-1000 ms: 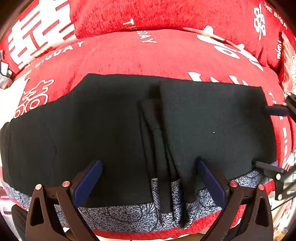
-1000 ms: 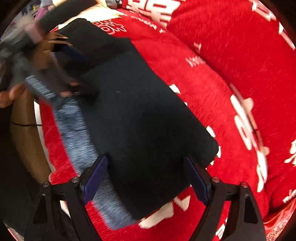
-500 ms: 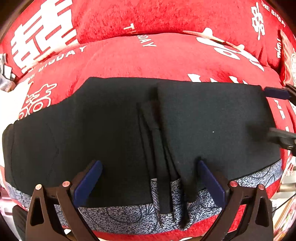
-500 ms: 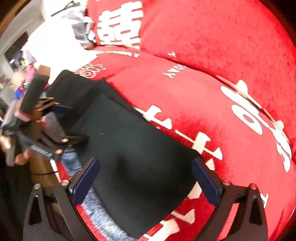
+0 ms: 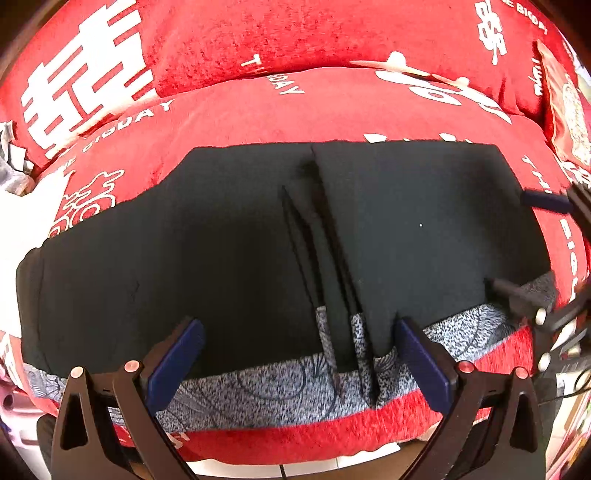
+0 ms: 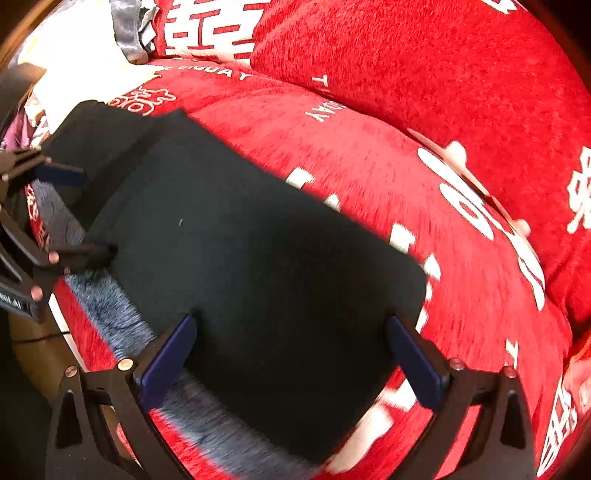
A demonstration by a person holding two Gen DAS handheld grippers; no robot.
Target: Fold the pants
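Where black pants (image 5: 229, 258) lie, red printed cushion (image 5: 332, 107), grey patterned band (image 5: 266, 391)

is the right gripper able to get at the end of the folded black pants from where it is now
Probably yes: the right gripper hangs open just over that end of the black pants, jaws astride the cloth, with nothing between them and the fabric on the red cushion.

Black pants (image 5: 229, 251) cover the red cushion's (image 5: 332, 110) middle; bare seat lies open toward twelve o'clock up to the back cushion (image 5: 295, 33). At three o'clock the right gripper (image 5: 517, 243) straddles the pants' end.
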